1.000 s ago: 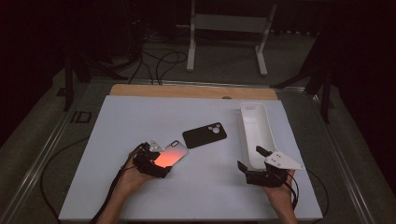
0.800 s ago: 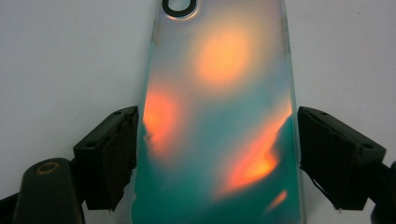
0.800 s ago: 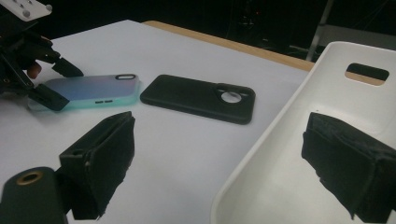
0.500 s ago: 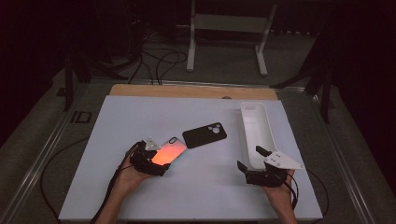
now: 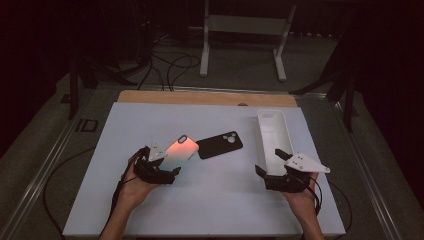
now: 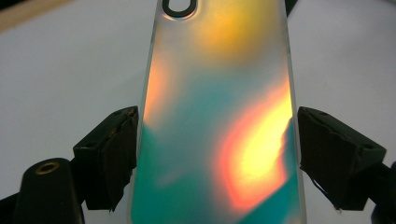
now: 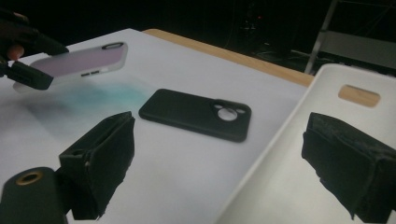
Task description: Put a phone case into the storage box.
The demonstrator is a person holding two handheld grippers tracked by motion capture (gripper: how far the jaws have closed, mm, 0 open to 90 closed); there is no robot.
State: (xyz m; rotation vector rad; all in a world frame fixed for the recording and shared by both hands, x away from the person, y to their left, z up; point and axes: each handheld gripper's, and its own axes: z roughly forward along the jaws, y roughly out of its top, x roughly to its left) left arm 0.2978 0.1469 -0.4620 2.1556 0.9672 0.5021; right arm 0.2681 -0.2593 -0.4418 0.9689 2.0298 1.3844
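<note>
An iridescent orange-and-teal phone case (image 5: 178, 151) (image 6: 219, 116) is held off the white table, with my left gripper (image 5: 162, 167) (image 6: 217, 135) shut on its long edges near its lower end. In the right gripper view the same case (image 7: 79, 60) hangs above the table, tilted, with its camera hole away from the hand. A black phone case (image 5: 220, 144) (image 7: 196, 113) lies flat just right of it. My right gripper (image 5: 269, 161) (image 7: 219, 154) is open at the near end of a long white tray (image 5: 274, 140) (image 7: 299, 154), with nothing between its jaws.
The white table top (image 5: 225, 200) has a wooden strip (image 5: 200, 97) along its far edge. Beyond it a white metal stand (image 5: 245, 30) and cables lie on the dark floor. A person's hands hold both grippers from the near side.
The left gripper has lifted the iridescent case and carried it slightly away from the person. The right gripper and the black case have stayed put.
</note>
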